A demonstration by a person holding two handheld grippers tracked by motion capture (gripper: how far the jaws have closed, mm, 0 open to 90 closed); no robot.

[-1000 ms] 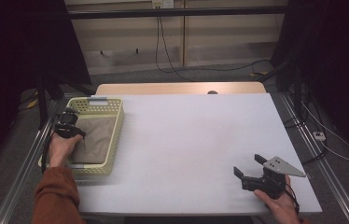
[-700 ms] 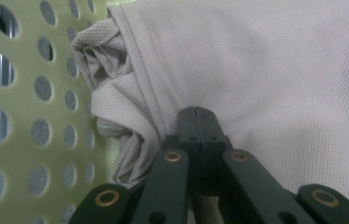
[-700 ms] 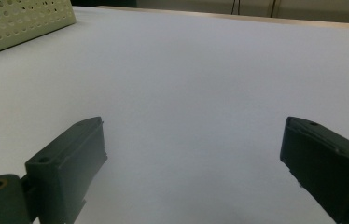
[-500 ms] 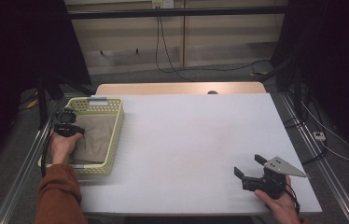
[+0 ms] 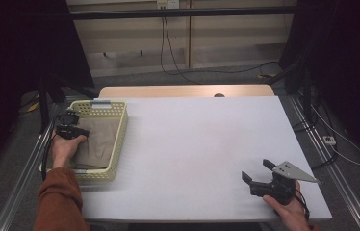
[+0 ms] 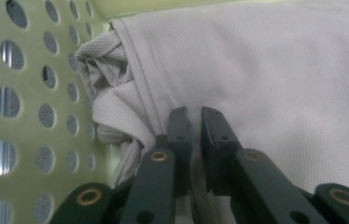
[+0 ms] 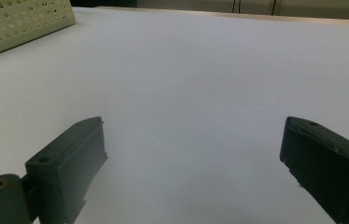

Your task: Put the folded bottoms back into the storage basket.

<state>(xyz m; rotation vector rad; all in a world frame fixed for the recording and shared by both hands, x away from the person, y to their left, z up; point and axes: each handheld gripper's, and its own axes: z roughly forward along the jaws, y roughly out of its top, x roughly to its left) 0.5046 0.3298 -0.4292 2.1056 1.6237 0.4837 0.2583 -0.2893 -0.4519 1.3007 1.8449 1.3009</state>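
In the yellow-green perforated basket [image 5: 116, 144] at the table's left edge, the left gripper [image 6: 195, 122] has just been parting its jaws slightly over the folded beige garment [image 6: 266, 79], a narrow gap between them, while the right gripper [image 5: 256, 173] rests wide apart on the white table [image 5: 202, 144].

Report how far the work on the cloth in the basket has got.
Done: the left gripper is down inside the yellow-green basket, its tips against the folded beige cloth. In hand: its jaws have just been opening and stand a narrow gap apart; a fold may sit between them, but no firm pinch is plain. Left: the cloth lies in the basket, nothing on the white table; the right gripper waits open above it.
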